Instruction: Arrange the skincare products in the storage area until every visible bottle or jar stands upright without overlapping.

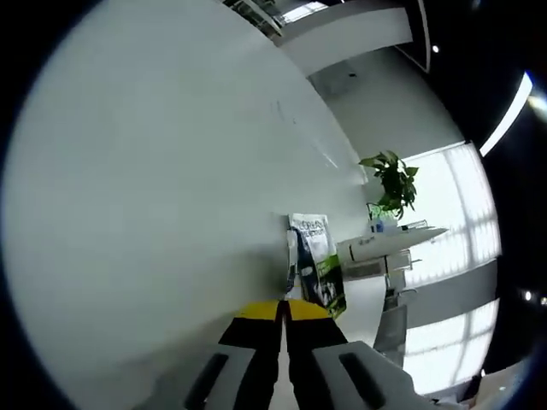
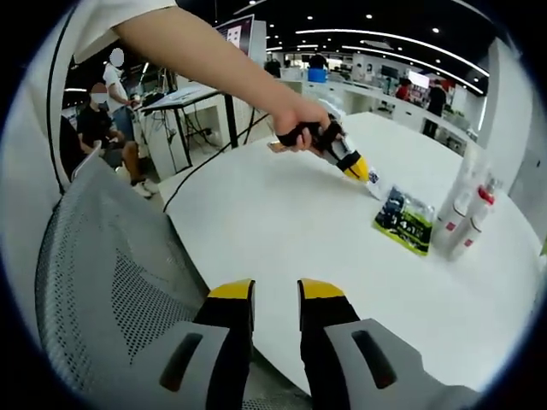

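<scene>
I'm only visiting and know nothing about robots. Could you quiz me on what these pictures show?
1. True or false: the right gripper has its jaws apart.
2. The green packet lies on: A) the white table; B) a chair seat; C) the floor.
3. Fill in: the white bottles beside the packet stand ____.
Key: 1 true; 2 A; 3 upright.
</scene>
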